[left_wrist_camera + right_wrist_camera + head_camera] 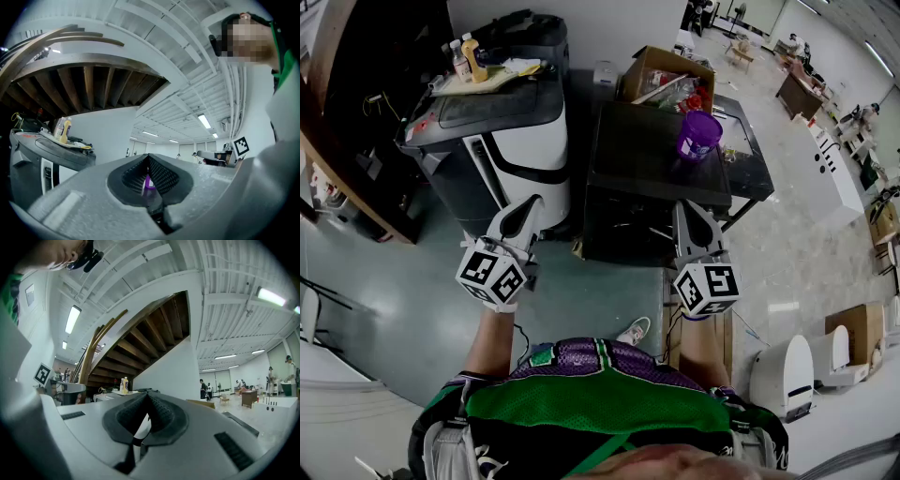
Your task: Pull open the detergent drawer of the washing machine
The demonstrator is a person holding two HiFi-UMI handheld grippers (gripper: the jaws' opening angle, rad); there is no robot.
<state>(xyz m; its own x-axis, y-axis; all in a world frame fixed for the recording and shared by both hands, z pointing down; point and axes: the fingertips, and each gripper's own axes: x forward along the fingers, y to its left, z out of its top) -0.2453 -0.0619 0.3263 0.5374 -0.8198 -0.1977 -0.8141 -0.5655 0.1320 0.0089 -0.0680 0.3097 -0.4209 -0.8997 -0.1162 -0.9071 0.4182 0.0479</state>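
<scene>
Hovering near the front of the washing machine (520, 141), the left gripper (528, 208) is pressing its jaws together on nothing; the machine is standing on the floor just beside the left edge of the dark worktop (637, 150), and its detergent drawer is not showing clearly; the right gripper (686, 214), likewise closed and empty, is hanging at the worktop's near edge; a purple cup (699, 136) is sitting near the far right corner.

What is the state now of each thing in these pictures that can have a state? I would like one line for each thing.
left tool, shut, empty
right tool, shut, empty
washing machine, lid down, touched by neither tool
bottles, upright on the washing machine
cardboard box, flaps open, filled
purple cup, upright on the black table
</scene>
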